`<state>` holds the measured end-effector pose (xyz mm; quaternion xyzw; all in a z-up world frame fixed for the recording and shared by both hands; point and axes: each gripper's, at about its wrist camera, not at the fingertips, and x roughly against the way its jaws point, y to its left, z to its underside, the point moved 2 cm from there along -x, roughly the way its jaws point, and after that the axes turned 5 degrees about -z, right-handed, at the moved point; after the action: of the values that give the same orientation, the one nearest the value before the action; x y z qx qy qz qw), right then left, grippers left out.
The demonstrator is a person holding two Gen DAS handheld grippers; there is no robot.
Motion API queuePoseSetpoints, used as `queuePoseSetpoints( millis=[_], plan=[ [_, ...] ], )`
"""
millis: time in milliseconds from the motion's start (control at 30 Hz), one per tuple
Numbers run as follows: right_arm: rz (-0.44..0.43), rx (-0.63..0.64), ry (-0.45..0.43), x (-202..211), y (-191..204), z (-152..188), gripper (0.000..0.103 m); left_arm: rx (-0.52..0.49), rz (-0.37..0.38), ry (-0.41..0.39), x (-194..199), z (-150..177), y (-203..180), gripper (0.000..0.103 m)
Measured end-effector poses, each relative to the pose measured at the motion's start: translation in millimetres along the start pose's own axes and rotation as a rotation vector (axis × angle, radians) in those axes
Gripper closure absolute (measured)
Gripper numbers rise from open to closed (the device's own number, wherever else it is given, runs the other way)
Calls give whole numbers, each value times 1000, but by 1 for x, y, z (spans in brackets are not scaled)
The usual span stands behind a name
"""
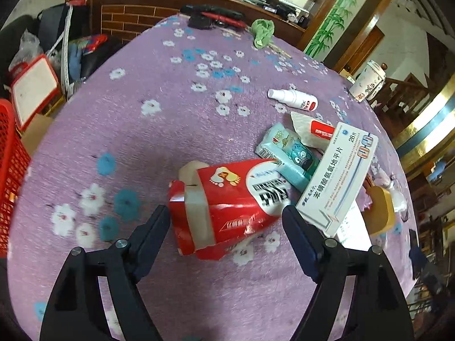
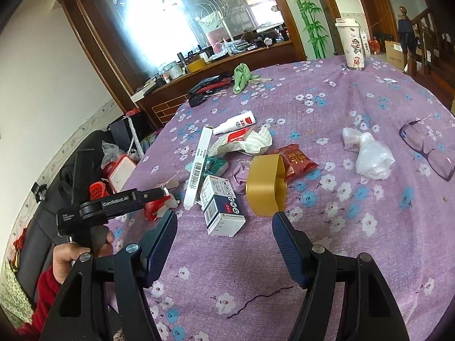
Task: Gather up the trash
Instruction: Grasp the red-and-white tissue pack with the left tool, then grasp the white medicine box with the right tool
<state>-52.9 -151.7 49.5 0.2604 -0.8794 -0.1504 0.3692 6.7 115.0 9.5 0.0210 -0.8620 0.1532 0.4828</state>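
A crushed red carton (image 1: 227, 199) lies on the purple flowered tablecloth (image 1: 148, 142). My left gripper (image 1: 224, 213) stands open astride it, one fingertip at each side and neither pad pressing. The right wrist view shows that gripper (image 2: 153, 194) from the side, over the red carton (image 2: 153, 210). My right gripper (image 2: 224, 216) is open and holds nothing; a small white and blue medicine box (image 2: 221, 207) sits just ahead of its fingertips. A gold tape roll (image 2: 266, 184) stands by the right finger. A long white medicine box (image 1: 338, 179) leans on a teal tissue pack (image 1: 287, 153).
A white spray bottle (image 2: 236, 122), a crumpled white wrapper (image 2: 244, 142), a red snack packet (image 2: 297, 162) and a plastic bag (image 2: 369, 153) lie further out. Glasses (image 2: 426, 150) rest at right, a cup (image 2: 352, 45) and green cloth (image 2: 241, 76) at the back. A red basket (image 1: 8, 170) stands off the table's left.
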Motion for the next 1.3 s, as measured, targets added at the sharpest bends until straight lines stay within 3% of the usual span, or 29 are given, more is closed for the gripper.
queuePoseSetpoints(
  millis=[200, 267, 333, 433, 533, 667, 867, 1133, 1267, 1300],
  plan=[
    [6, 8, 3, -1, 0, 1, 30, 20, 5, 4, -16, -6, -16, 24],
    [9, 3, 4, -2, -2, 1, 30, 20, 17, -3, -17, -5, -18, 39],
    [12, -3, 5, -3, -4, 0, 30, 23, 39, -5, -15, -4, -18, 65],
    [3, -14, 12, -6, -5, -2, 30, 10, 77, -24, -9, -2, -19, 85],
    [-27, -23, 16, -11, -2, -7, 30, -15, 90, -58, 0, 0, -21, 98],
    [-85, -37, 26, -19, 6, -21, 30, -72, 65, -117, 14, 4, -27, 99],
    [-104, -2, 51, -45, 26, -48, 41, -125, 22, -202, 36, 14, -23, 99],
    [-11, -5, 125, -110, 28, -63, 53, -159, -49, -275, 54, 25, -10, 99],
    [0, 2, 161, -132, 29, -60, 84, -173, -73, -291, 55, 29, -9, 99],
    [-3, 11, 159, -131, 30, -58, 86, -177, -80, -296, 55, 31, -9, 99]
  ],
)
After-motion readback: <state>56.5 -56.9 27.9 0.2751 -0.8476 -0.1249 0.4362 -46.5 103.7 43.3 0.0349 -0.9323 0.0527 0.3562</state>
